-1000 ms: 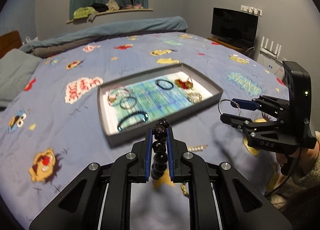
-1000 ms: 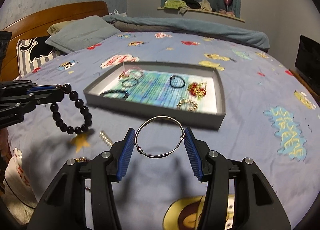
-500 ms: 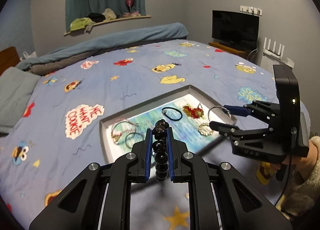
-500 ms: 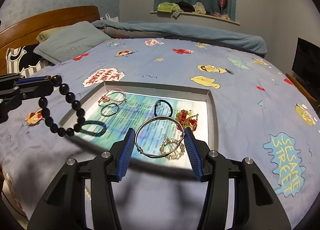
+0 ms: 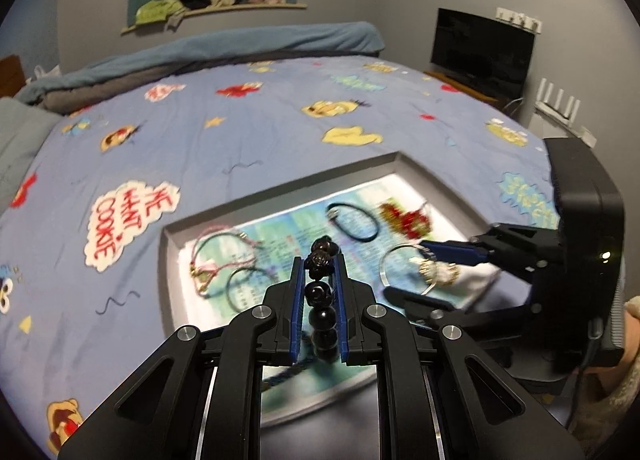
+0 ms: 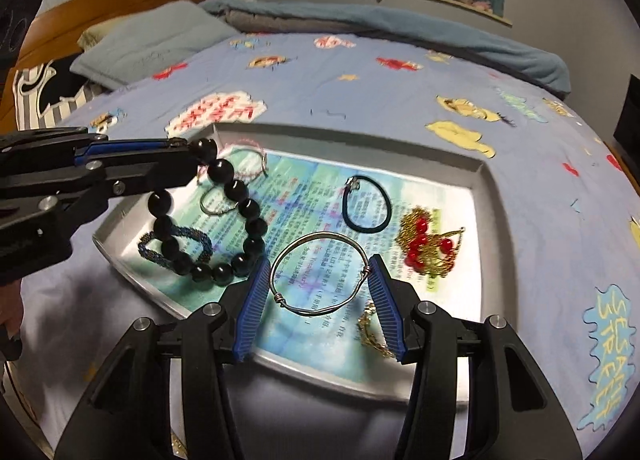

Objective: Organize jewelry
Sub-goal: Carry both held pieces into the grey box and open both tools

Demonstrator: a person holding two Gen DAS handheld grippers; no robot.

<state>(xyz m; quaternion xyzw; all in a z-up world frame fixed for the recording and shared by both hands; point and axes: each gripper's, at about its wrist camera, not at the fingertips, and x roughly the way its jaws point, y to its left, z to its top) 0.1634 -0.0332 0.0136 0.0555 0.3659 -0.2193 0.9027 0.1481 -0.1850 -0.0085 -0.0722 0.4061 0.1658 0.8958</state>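
Left wrist view is showing the left gripper (image 5: 319,260) tilting downward over the grey tray (image 5: 280,189), its blue-padded jaws pinching a black bead bracelet (image 5: 320,296) edge-on, the beads running in a line between the pads. In the right wrist view that same bracelet (image 6: 224,219) is hanging as a loop from the left gripper (image 6: 188,147), which is reaching in level from the left edge, and the loop is dangling above the near-left part of the tray (image 6: 486,195).

The right gripper (image 6: 320,280) is also pointing down toward the tray, its jaws standing half apart and pressing on either side of a thin silver bangle (image 6: 318,274), which is lying flat between the pads and above the printed paper lining (image 6: 304,195). From the left wrist view the right gripper (image 5: 404,272) is coming in from the right side, held by a hand (image 5: 630,336) that is only partly showing at the edge.

Inside the tray a black cord bracelet (image 6: 366,203), a red-bead and gold piece (image 6: 430,246), a pink cord bracelet (image 6: 248,161), a small thin ring bracelet (image 6: 218,201), a dark woven bracelet (image 6: 176,246) and a gold chain (image 6: 372,330) are lying apart from one another. The tray is sitting on a bed (image 6: 400,91) with a blue cartoon-print cover.
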